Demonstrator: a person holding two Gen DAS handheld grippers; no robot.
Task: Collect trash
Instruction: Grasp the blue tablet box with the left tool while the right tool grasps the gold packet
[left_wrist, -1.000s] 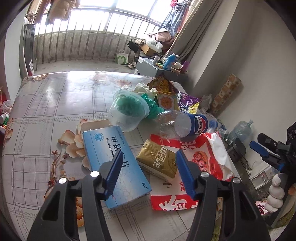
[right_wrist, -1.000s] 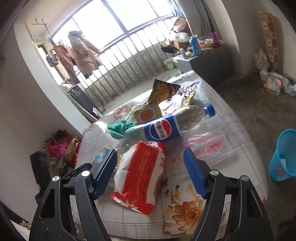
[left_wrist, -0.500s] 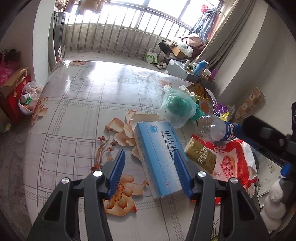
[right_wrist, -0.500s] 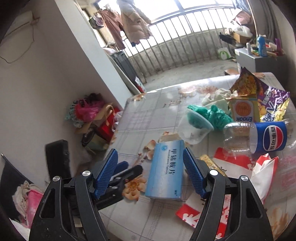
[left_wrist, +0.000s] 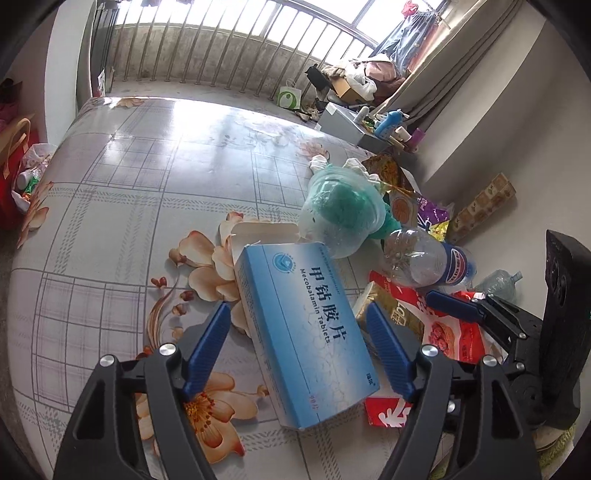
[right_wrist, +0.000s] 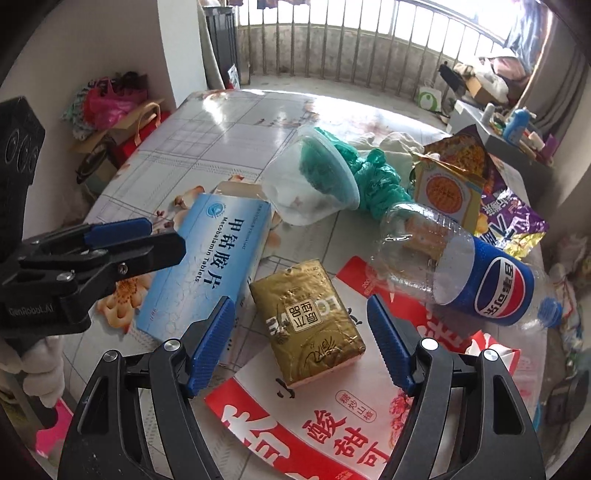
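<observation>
My left gripper (left_wrist: 297, 334) hangs over the blue pill box (left_wrist: 303, 332), fingers (left_wrist: 208, 343) spreading right now, one each side of the box w/ a gap on both sides, so nothing gripped. The box lies flat on the bed (left_wrist: 147, 177), its open flap end toward the window, its other end near the bed's near edge.

My right gripper (right_wrist: 301, 339) sits above the gold packet (right_wrist: 308, 321), fingers apart and not touching it. That packet rests on a red-and-white snack bag (right_wrist: 321, 424) just right of the pill box, and they look to be touching, though I can't be sure from this angle.

Rest of the trash is bunched along the bed's right side: a clear plastic tub (right_wrist: 308, 184) on its side w/ a green plastic bag (right_wrist: 376, 177) spilling out the mouth, an empty cola bottle (right_wrist: 454, 266) lying across the top of the red bag w/ its blue cap toward the right edge, an orange-and-yellow carton (right_wrist: 447, 195), a purple wrapper (right_wrist: 509, 221) and a crumpled white cloth (right_wrist: 391, 144) behind them.

In the right view the left gripper shows at the left edge, over the pill box's left side, w/ a white glove (right_wrist: 40, 365) under it.
</observation>
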